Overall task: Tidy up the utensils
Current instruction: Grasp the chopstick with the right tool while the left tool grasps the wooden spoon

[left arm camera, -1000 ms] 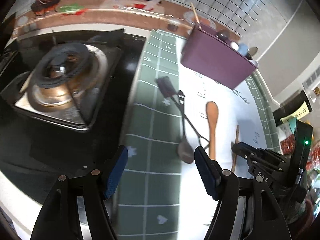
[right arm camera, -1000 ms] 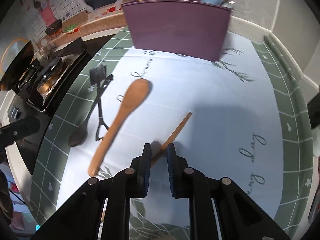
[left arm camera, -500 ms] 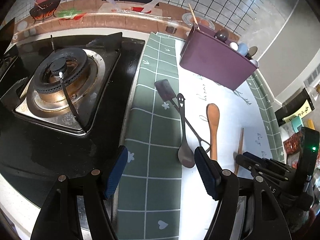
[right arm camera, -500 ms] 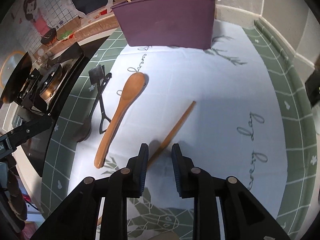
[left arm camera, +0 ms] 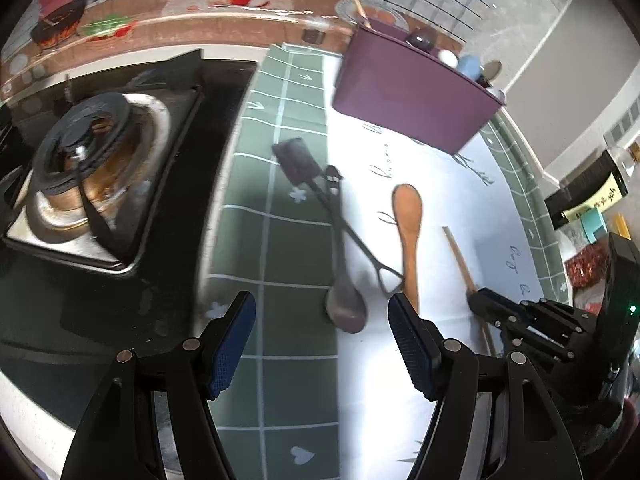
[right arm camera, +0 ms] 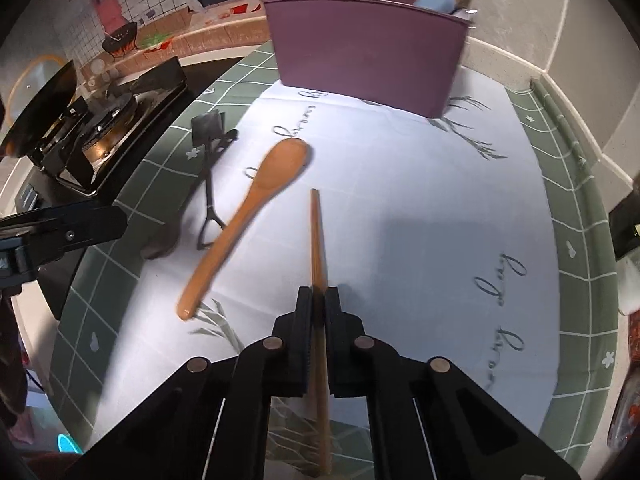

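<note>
On the desk (right arm camera: 400, 200), my right gripper (right arm camera: 318, 300) is closing, fingers pinching the chopstick (right arm camera: 316, 232); left gripper (left arm camera: 322, 344) spread. Next, I lift it toward the purple holder (right arm camera: 368, 60).

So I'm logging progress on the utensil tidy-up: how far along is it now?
Partly done: several utensils already stand in the purple holder. In hand: the right gripper is closing its jaws on the chopsticks. Left on the mat: the wooden spoon, black spatula and dark spoon. The left gripper is open and empty.
</note>
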{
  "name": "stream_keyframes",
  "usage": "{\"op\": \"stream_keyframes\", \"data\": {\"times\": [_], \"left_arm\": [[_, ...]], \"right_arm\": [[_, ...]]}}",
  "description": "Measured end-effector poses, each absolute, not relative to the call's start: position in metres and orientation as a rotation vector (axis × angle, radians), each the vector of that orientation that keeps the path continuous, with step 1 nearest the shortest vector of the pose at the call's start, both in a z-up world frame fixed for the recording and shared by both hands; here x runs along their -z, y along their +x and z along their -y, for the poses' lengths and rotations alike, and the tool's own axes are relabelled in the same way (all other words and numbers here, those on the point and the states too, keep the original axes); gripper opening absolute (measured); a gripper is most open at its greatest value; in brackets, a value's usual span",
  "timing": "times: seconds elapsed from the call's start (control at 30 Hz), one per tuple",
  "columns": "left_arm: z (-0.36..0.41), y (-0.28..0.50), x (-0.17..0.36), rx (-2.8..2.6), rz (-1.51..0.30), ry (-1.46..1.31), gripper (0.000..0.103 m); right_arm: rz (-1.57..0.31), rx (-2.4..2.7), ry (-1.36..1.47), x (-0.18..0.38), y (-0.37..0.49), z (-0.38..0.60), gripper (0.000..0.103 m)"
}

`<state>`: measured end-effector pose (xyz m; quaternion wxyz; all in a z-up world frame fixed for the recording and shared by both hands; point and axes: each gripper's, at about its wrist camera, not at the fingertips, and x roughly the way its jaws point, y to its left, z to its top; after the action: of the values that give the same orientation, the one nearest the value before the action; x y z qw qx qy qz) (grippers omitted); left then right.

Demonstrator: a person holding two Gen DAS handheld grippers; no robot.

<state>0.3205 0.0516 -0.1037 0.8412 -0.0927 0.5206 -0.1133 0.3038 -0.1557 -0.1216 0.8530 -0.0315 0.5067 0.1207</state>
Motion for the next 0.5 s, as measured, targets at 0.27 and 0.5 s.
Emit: {"op": "stream_keyframes", "data": {"times": [0.27,0.5], "left_arm": [[-0.001,0.337,0.098,0.321,-1.022,-0.026,0.069],[0.046,0.373,0.107,0.352,-1.040,0.097,0.068]], "right_arm": [[-1.060,-0.142,0.044,0.122,0.303,0.214,0.005],[-1.046,-0.115,0.100,0.123,0.296,0.233,0.005]]}}
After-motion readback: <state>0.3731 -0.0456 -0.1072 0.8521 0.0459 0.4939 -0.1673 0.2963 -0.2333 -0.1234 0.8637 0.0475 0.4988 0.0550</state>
